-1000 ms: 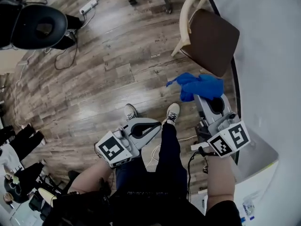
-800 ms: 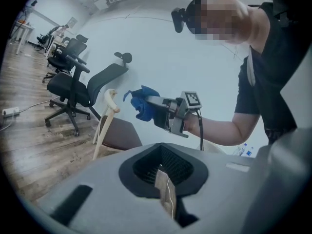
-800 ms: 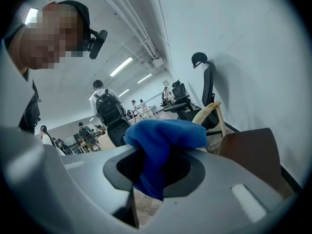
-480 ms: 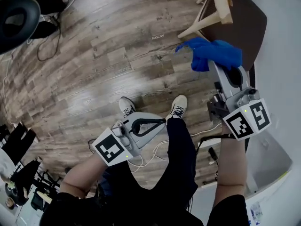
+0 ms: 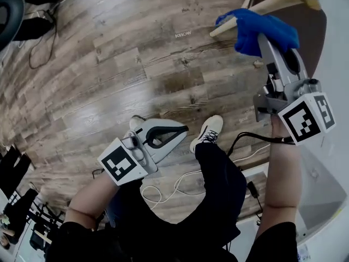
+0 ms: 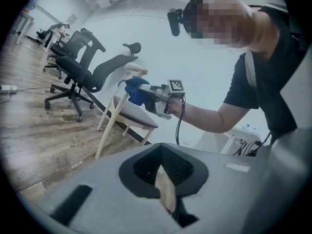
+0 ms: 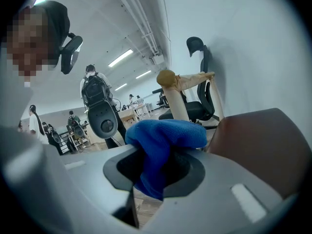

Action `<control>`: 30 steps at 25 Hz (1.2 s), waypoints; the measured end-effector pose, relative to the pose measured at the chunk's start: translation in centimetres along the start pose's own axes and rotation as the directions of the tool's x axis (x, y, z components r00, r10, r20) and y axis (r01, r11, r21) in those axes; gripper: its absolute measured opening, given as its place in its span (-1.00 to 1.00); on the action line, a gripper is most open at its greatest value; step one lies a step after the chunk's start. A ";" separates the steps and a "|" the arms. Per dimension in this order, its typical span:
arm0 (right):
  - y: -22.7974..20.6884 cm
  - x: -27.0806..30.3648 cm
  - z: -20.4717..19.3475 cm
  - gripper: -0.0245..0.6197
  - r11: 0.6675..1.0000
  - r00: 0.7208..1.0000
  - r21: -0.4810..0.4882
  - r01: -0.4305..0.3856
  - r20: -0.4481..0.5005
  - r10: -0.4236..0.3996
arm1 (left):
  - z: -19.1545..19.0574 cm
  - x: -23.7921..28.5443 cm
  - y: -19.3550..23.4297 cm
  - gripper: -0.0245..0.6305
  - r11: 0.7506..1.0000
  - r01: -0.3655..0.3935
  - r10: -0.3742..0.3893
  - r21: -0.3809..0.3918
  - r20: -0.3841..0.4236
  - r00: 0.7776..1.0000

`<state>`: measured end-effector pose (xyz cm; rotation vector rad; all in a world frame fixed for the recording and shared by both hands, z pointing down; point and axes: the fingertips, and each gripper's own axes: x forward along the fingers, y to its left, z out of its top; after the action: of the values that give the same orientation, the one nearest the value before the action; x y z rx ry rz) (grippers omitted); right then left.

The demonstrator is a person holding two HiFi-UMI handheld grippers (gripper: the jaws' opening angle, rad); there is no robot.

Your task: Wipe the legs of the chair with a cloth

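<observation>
Right gripper (image 5: 263, 40): clenched on the blue cloth (image 5: 256, 26), which bunches over the jaw tips at the upper right of the frame. The cloth sits at the pale chair leg (image 5: 278, 3); contact cannot be confirmed. The brown seat (image 5: 312, 23) lies just beyond.

Recommendation: press the wad, not the hard jaw tips, onto the leg, then stroke along its length and around it.

Left gripper (image 5: 177, 132): lower centre, jaws closed on nothing, well apart from the chair.

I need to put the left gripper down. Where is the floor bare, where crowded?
Bare: the wide wooden floor between the black office chair, the wooden chair legs and the shoes. Crowded: white cables loop by the shoes, and the blue cloth in the right gripper sits by those legs.
</observation>
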<state>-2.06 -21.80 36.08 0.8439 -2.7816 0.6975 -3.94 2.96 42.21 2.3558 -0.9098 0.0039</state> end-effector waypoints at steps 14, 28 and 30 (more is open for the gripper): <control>-7.0 5.6 -5.4 -0.62 0.999 0.993 -0.044 0.010 0.119 -0.005 | -2.0 2.8 8.9 -0.91 0.994 0.075 -0.078 0.084 0.034 0.996; -11.1 7.7 -14.4 -0.62 0.997 0.996 -0.049 -0.067 0.062 0.070 | -0.1 4.2 13.9 -0.91 0.984 0.018 -0.028 0.177 0.055 0.998; -12.1 8.4 -16.0 -0.62 0.997 0.997 -0.033 -0.062 0.046 0.064 | 0.0 4.1 14.1 -0.91 0.984 0.012 -0.022 0.177 0.059 0.998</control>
<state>-2.11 -27.18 57.16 0.7796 -2.8647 0.6497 -9.39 -7.74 50.63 2.5404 -0.9530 0.0066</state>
